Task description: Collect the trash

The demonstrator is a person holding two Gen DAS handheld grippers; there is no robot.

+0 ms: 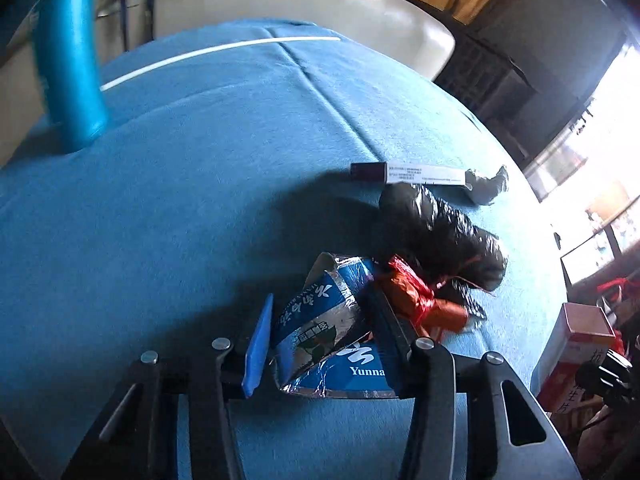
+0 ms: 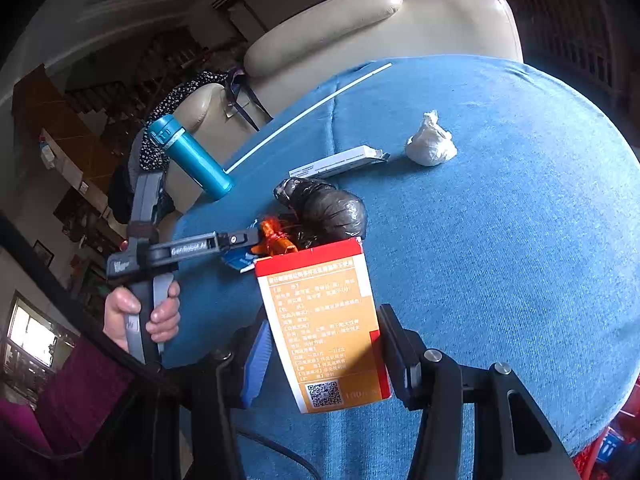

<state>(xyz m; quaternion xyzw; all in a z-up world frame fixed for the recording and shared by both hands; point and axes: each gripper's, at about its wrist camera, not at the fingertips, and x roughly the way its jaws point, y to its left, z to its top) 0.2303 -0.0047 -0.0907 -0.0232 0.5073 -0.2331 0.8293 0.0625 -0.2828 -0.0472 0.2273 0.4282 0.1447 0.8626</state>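
A crushed blue carton (image 1: 320,340) with a foil lining lies on the blue tablecloth (image 1: 160,220), and my left gripper (image 1: 320,300) is shut on it. Just beyond it are a red wrapper (image 1: 416,296) and a knotted black plastic bag (image 1: 444,232). In the right wrist view, my right gripper (image 2: 324,320) is shut on an upright orange and red box (image 2: 328,328), held above the table's near edge. A hand holds the left gripper (image 2: 250,238) at the red wrapper (image 2: 276,240) and black bag (image 2: 324,208).
Farther back lie a slim white box (image 2: 340,162), a white tissue wad (image 2: 430,144) and a long white stick (image 2: 308,116). A teal bottle (image 2: 192,156) stands at the table's far left edge. A cream armchair (image 2: 360,28) sits behind the table.
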